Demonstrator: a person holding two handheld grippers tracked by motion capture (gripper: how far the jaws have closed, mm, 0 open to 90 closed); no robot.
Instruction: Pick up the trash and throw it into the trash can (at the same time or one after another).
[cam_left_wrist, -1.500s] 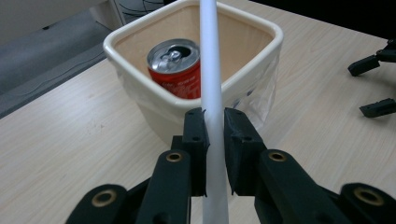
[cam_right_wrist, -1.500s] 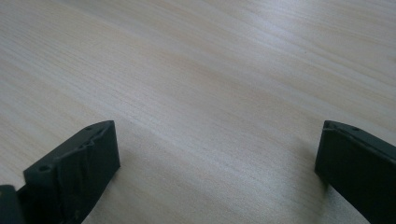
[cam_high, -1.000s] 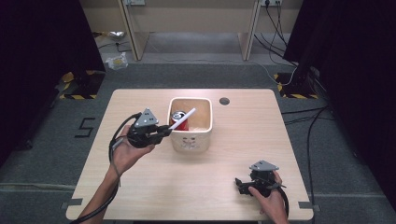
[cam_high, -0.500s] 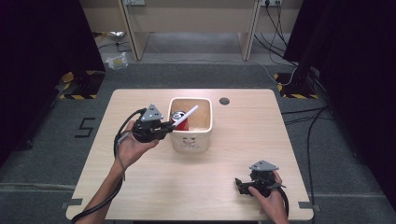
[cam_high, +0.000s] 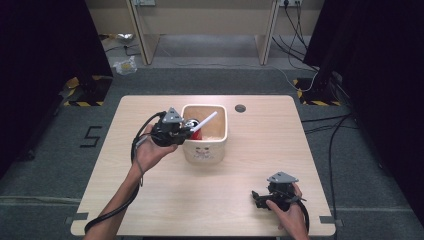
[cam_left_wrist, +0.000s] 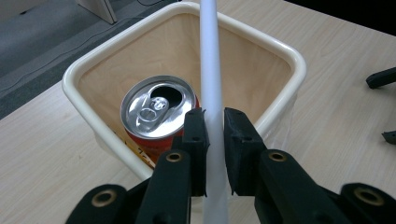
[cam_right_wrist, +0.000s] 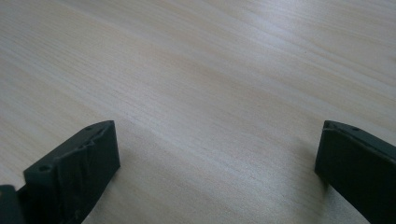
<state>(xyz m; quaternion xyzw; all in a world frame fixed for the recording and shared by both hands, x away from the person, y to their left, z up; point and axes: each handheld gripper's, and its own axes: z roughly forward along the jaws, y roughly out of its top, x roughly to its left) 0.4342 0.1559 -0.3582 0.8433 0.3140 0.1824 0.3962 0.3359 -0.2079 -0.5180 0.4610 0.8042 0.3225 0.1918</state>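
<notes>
A cream square bin (cam_high: 206, 146) (cam_left_wrist: 280, 51) stands at the middle back of the wooden table (cam_high: 150, 210). Inside it a red soda can (cam_left_wrist: 156, 109) (cam_high: 192, 125) stands upright, its opened silver top showing. My left gripper (cam_high: 184, 132) (cam_left_wrist: 214, 140) is at the bin's left rim, shut on a white stick (cam_left_wrist: 210, 79) (cam_high: 205, 122) that slants up over the bin. My right gripper (cam_high: 257, 196) (cam_right_wrist: 215, 154) rests low at the table's front right, its jaws wide open over bare wood.
A small dark round hole (cam_high: 240, 108) sits in the table top behind the bin. Around the table lies grey floor, with desk legs and cables at the back. The other gripper's black jaw tips (cam_left_wrist: 383, 79) show at the right of the left gripper view.
My left gripper has moved right and a little back with the white stick, from beside the bin to its left rim. The right gripper has stayed in place.
</notes>
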